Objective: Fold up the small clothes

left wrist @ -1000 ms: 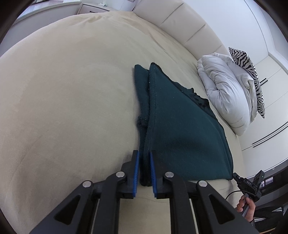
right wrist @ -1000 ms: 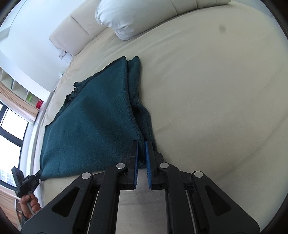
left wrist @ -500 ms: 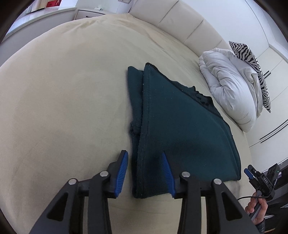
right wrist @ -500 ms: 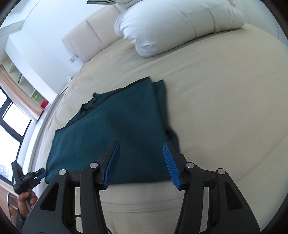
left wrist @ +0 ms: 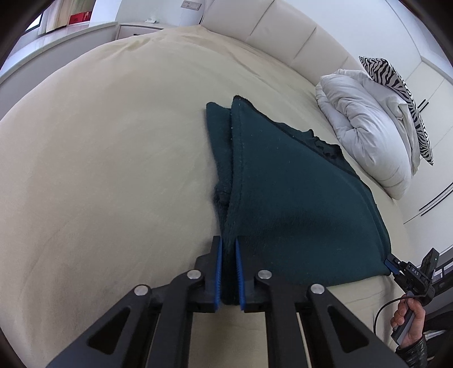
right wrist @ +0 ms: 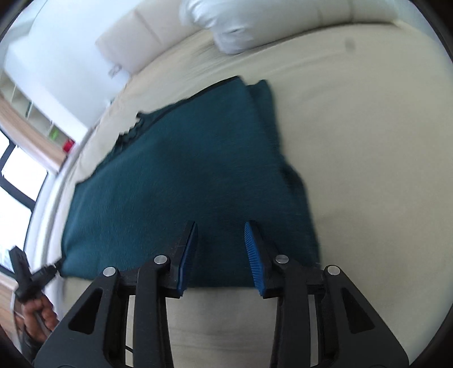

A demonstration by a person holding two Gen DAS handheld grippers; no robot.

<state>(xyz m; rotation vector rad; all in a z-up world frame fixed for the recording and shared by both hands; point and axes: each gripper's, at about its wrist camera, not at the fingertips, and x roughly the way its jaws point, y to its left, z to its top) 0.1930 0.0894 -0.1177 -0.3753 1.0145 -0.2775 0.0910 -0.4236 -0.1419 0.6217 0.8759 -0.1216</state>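
Observation:
A dark teal fleece garment [left wrist: 297, 198] lies folded on the beige bed; it also shows in the right wrist view [right wrist: 184, 175]. My left gripper [left wrist: 228, 271] is shut on the garment's near left corner, with cloth pinched between the blue pads [left wrist: 217, 271]. My right gripper [right wrist: 222, 254] is open over the garment's near edge, holding nothing. In the left wrist view the right gripper [left wrist: 396, 266] sits at the garment's near right corner. The left gripper [right wrist: 53, 269] shows at the garment's left corner in the right wrist view.
The beige bed [left wrist: 99, 169] extends wide to the left. A white duvet [left wrist: 371, 133] and a zebra pillow [left wrist: 402, 93] lie by the cream headboard [left wrist: 283, 28]. A white pillow [right wrist: 254, 22] lies at the head. A window [right wrist: 17, 184] and shelves are at left.
My left gripper was shut, opened half a second ago, and has shut again on the garment's corner. My right gripper opened and stays open; its view is blurred by motion.

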